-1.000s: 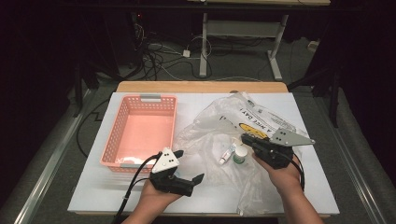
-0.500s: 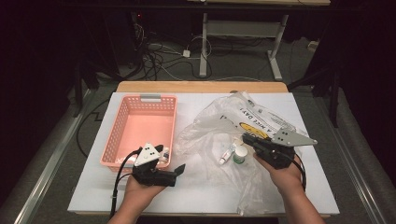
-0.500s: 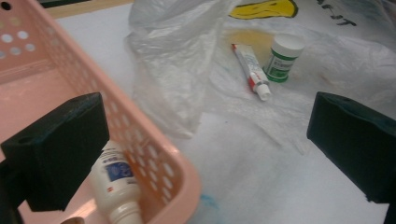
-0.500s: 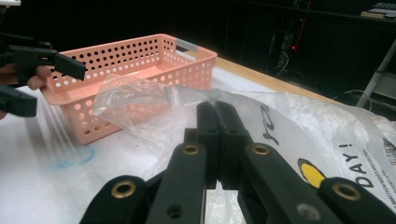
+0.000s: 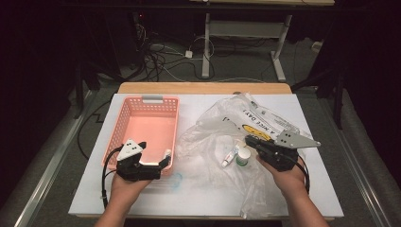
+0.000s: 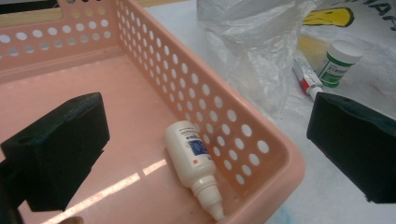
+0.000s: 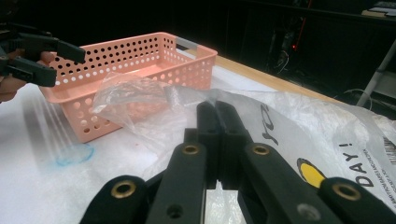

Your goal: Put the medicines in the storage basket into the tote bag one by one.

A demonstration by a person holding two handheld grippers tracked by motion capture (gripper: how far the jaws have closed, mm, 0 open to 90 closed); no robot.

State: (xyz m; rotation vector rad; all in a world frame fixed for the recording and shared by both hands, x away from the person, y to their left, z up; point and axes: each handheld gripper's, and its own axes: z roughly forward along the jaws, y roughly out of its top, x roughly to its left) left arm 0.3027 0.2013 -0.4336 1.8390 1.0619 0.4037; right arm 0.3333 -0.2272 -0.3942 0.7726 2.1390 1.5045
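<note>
My left tongs [image 6: 205, 154] spread wide over the pink basket [image 6: 261, 154] corner, white dropper bottle [image 6: 191, 161] lying inside between them; right tongs [image 7: 217, 121] pressed together, pinching the plastic bag [image 7: 289, 121]

Light: the white desk [image 5: 198, 194] is evenly bright from above; the room behind the desk is dark.
Glare: a pale streak shines on the floor of the pink basket [image 6: 140, 107], beside the white bottle [image 6: 194, 161].
Shadows: soft and short beneath the basket's rim.
Focus: the left tool [image 6: 205, 154] looms soft-edged; the right tool [image 7: 217, 135] is blurred nearest the lens.
Grain: the high view is slightly noisy.
</note>
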